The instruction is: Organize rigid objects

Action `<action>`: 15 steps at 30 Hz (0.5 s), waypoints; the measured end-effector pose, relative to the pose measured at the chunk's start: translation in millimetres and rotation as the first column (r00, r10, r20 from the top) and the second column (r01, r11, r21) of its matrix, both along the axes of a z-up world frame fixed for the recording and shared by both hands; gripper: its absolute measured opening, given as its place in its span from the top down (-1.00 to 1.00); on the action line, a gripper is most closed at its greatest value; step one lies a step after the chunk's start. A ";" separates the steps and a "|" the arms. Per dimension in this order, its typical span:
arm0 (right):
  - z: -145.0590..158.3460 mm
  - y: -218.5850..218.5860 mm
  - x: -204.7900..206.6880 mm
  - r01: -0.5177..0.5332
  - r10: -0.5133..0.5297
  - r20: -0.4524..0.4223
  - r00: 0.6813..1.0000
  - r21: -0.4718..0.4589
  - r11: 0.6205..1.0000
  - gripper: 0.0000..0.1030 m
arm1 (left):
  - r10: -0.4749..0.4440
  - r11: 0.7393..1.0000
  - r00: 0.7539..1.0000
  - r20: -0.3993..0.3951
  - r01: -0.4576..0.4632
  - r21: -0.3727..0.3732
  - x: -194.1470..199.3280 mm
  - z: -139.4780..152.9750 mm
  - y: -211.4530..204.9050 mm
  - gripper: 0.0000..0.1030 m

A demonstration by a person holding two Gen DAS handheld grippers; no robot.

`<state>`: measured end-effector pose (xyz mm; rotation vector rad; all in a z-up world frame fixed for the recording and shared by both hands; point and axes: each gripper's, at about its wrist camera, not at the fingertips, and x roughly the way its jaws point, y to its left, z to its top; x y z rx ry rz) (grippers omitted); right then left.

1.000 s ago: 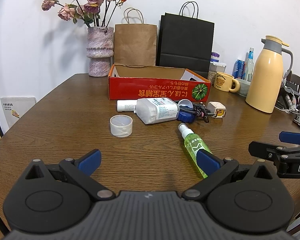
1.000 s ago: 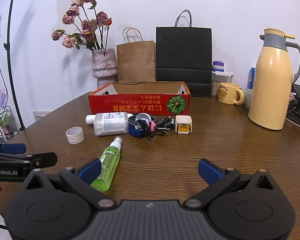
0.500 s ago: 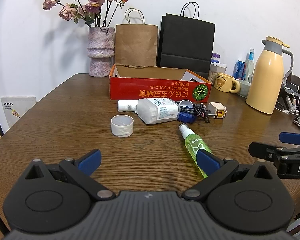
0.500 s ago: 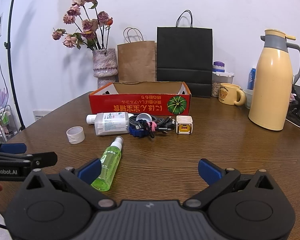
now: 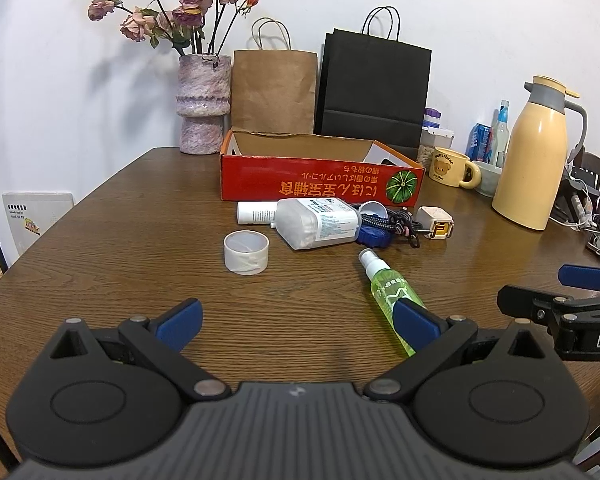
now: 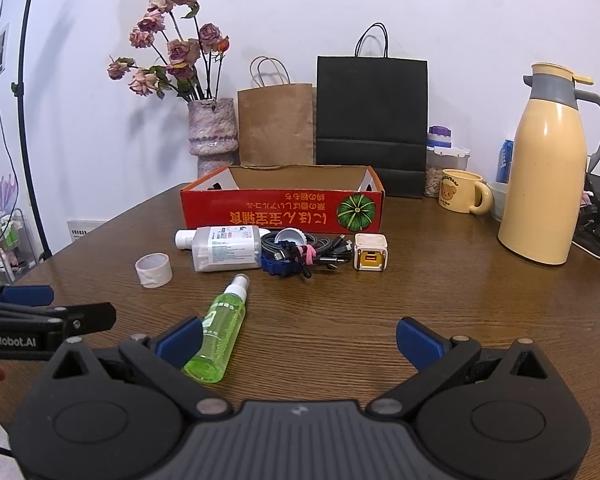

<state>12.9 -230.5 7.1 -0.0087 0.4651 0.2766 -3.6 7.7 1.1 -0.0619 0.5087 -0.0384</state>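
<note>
A red cardboard box (image 5: 320, 184) (image 6: 282, 212) stands open at mid table. In front of it lie a clear white bottle (image 5: 316, 227) (image 6: 224, 247), a roll of tape (image 5: 246, 252) (image 6: 153, 270), a bundle of cables with a blue item (image 5: 384, 228) (image 6: 296, 254), a white charger cube (image 5: 434, 227) (image 6: 370, 256) and a green spray bottle (image 5: 388, 294) (image 6: 220, 330). My left gripper (image 5: 296, 322) is open and empty, short of the tape. My right gripper (image 6: 298, 338) is open and empty, its left finger beside the spray bottle.
At the back stand a vase of dried roses (image 5: 204, 104), a brown paper bag (image 5: 274, 88) and a black bag (image 5: 374, 92). A yellow thermos (image 6: 548, 168), a bear mug (image 6: 460, 196) and jars fill the right side. Bare wooden table (image 6: 460, 300) lies before the right gripper.
Both views have shifted very slightly; the objects on the table have not moved and both grippers stay open.
</note>
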 end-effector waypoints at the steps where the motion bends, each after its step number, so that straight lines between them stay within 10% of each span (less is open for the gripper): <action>1: 0.0 0.0 -0.1 0.000 0.000 0.002 1.000 0.000 1.000 -1.00 | 0.000 1.000 1.000 0.000 0.000 -0.001 -0.2 0.3 0.0 -1.00; 15: 1.8 3.9 1.2 -0.019 0.019 0.022 1.000 0.007 1.000 -1.00 | 0.019 1.000 1.000 0.004 -0.019 -0.021 0.0 -1.4 8.3 -1.00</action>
